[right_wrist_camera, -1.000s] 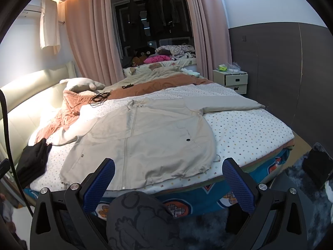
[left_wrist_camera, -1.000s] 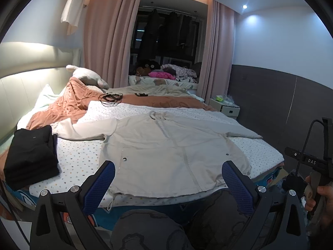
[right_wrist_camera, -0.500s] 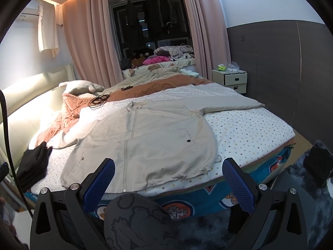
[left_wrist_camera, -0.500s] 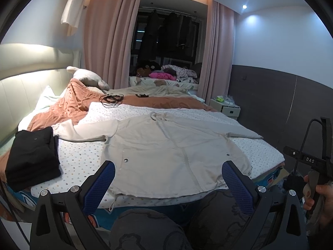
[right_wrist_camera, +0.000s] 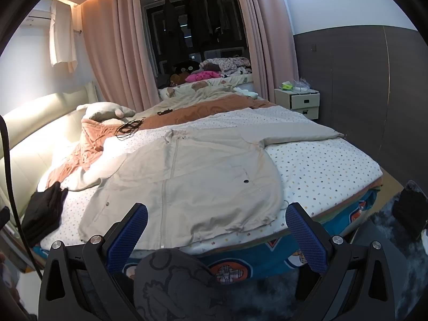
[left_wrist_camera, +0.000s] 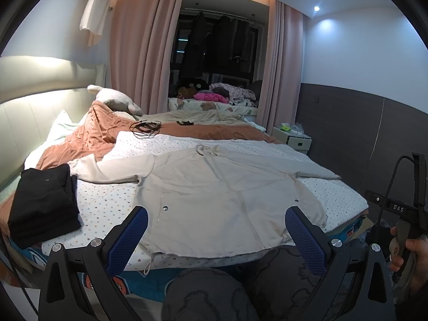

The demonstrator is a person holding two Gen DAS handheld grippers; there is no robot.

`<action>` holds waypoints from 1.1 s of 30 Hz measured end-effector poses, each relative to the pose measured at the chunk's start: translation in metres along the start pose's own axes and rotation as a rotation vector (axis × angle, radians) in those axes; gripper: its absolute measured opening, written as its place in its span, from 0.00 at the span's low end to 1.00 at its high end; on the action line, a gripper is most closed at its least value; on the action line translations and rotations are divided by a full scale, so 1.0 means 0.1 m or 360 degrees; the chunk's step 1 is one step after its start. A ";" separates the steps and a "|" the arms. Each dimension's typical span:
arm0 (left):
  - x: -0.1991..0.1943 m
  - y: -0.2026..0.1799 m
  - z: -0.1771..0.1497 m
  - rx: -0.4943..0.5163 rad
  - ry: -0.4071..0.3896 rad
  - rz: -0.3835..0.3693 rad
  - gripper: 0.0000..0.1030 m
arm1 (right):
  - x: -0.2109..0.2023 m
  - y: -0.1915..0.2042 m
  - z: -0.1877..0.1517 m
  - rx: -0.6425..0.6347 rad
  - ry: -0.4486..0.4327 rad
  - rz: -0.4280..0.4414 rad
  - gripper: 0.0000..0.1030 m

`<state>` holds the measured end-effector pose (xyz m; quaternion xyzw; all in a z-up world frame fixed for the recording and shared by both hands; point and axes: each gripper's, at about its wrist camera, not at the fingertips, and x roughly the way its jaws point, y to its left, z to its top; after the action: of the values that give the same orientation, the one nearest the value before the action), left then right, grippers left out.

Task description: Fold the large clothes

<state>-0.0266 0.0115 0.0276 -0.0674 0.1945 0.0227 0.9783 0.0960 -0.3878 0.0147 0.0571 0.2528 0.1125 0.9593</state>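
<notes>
little has moved since the earlier frames: both views have crept slightly closer to the bed (left_wrist_camera: 107,203), and the jacket (left_wrist_camera: 219,195) (right_wrist_camera: 192,179) lies as it did. it is spread flat, front up, on the dotted sheet, hem at the near edge of the bed, collar toward the far side, one sleeve stretched out to each side. the left gripper (left_wrist_camera: 216,236) is held short of the hem, its blue pads spread wide and holding nothing. the right gripper (right_wrist_camera: 216,236) is likewise wide apart and empty, off the bed edge. a folded black pile (left_wrist_camera: 42,206) sits on the sheet left of the jacket, apart from it. beyond the jacket an orange quilt (left_wrist_camera: 91,139) is bunched, with a black cable (left_wrist_camera: 145,128) on it.
</notes>
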 end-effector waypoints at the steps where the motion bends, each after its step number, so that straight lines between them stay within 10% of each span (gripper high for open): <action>1: 0.03 0.01 0.01 -0.0001 0.0006 -0.0002 1.00 | 0.02 0.01 0.01 0.0002 0.0003 0.0001 1.00; 20: 0.72 0.42 0.27 -0.0059 0.0096 0.0108 1.00 | 0.87 0.36 0.37 -0.0008 0.0080 0.0115 1.00; 33: 1.49 1.45 0.49 -0.0256 0.0212 0.0373 1.00 | 2.01 1.03 0.67 -0.0047 0.0234 0.0295 1.00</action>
<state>0.1190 0.1643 -0.0019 -0.1238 0.2630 0.1477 0.9454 0.2803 -0.2422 -0.0052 0.0576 0.3144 0.2083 0.9244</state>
